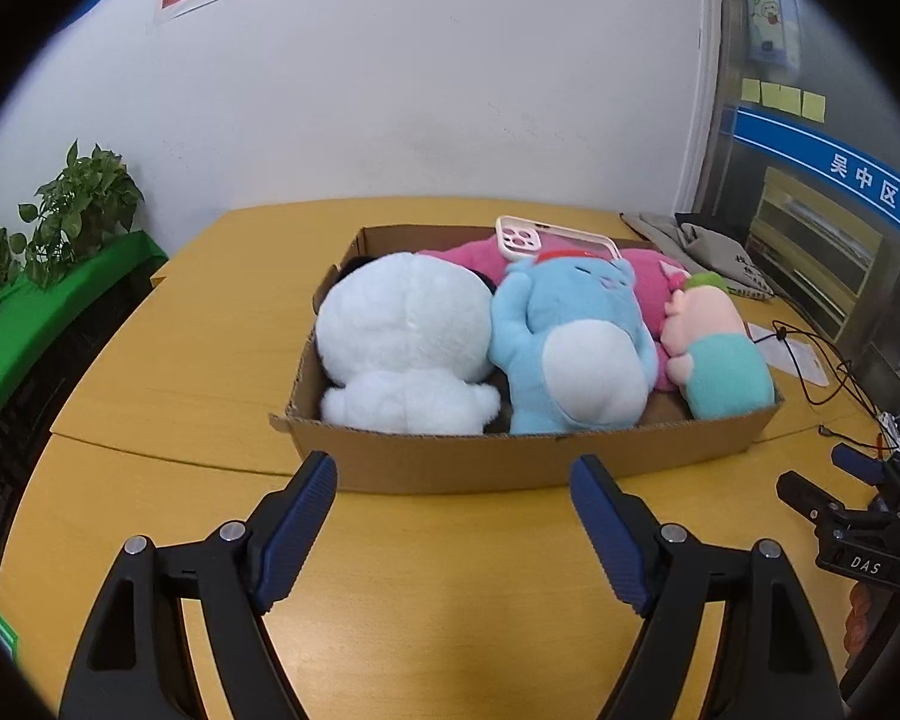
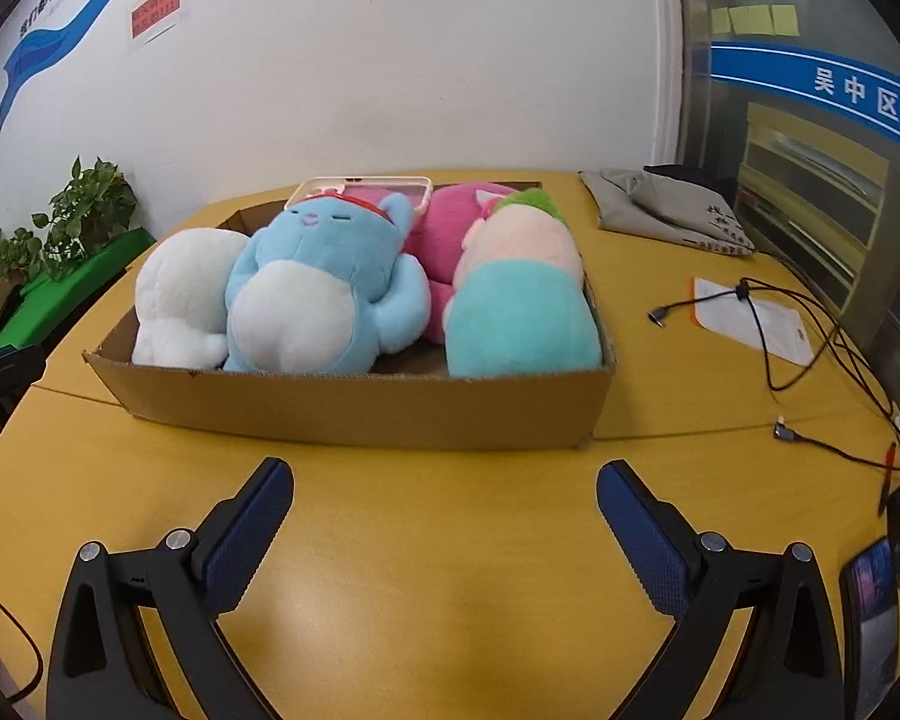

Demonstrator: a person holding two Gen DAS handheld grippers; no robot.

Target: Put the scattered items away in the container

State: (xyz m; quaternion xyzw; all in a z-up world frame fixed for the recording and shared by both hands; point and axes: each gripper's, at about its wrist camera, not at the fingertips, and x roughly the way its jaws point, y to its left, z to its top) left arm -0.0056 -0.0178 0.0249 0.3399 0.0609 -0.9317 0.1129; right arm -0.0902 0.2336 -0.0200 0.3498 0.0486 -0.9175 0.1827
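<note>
From the left wrist, the left gripper (image 1: 453,471) has its blue-padded jaws spread wide, nothing between them, hovering over the bare yellow surface (image 1: 168,360) just short of the cardboard box (image 1: 510,462). The box lies with its long axis across the view, near wall facing the gripper. Packed inside side by side are a white plush (image 1: 402,342) at the left, a blue plush (image 1: 570,354) in the middle lying belly up with its head toward the far wall, and a teal-and-pink plush (image 1: 720,354) at the right end; a pink plush (image 1: 474,258) sits behind them. A phone case (image 1: 552,243) rests across the top at the back. The right gripper (image 1: 828,480) shows at the right edge, its jaws apart.

From the right wrist, the right gripper (image 2: 444,477) is likewise spread and empty above the surface (image 2: 450,570), close to the box (image 2: 354,408). The blue plush (image 2: 312,294), white plush (image 2: 180,294) and teal-and-pink plush (image 2: 522,312) fill it, heads toward the wall, the phone case (image 2: 360,186) lying crosswise behind them. Black cables (image 2: 810,330) trail over the surface to the right
</note>
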